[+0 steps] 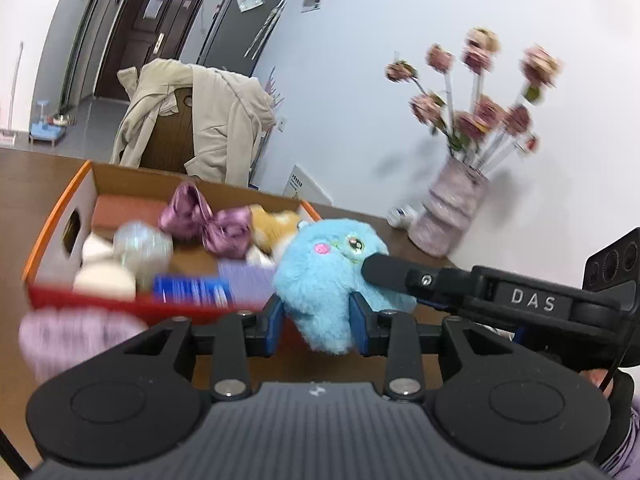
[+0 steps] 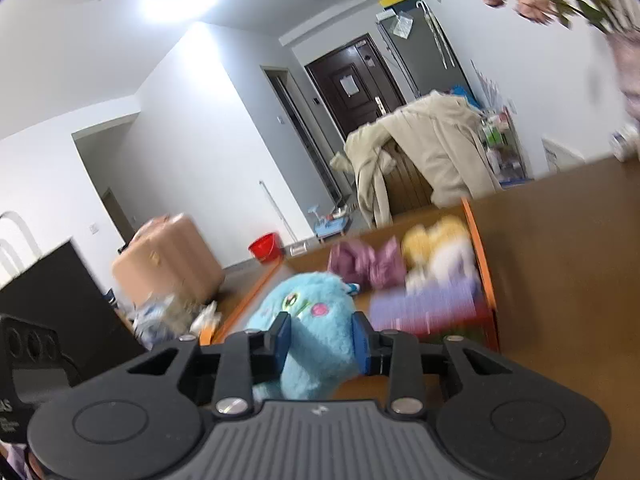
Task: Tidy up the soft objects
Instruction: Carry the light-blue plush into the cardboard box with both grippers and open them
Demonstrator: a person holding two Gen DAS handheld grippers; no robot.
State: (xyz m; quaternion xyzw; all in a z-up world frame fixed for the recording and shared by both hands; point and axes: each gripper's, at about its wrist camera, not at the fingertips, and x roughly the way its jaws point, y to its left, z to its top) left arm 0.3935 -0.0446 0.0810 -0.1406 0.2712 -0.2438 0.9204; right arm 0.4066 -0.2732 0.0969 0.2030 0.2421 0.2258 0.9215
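Observation:
A fluffy blue plush toy (image 1: pixel 332 276) is held above the brown table, beside the near right corner of an orange cardboard box (image 1: pixel 60 224). My left gripper (image 1: pixel 316 320) is shut on the toy's lower part. My right gripper (image 2: pixel 320 340) is also shut on the same toy (image 2: pixel 308 320); its finger (image 1: pixel 392 272) reaches in from the right across the toy's face. The box (image 2: pixel 484 268) holds a purple satin bow (image 1: pixel 208 220), a yellow plush (image 1: pixel 276 228), pale round soft things and a purple cloth.
A pink vase of flowers (image 1: pixel 452 216) stands on the table at the right by the wall. A pale purple fuzzy item (image 1: pixel 76 340) lies in front of the box. A chair draped with a beige coat (image 1: pixel 200 120) stands behind the table.

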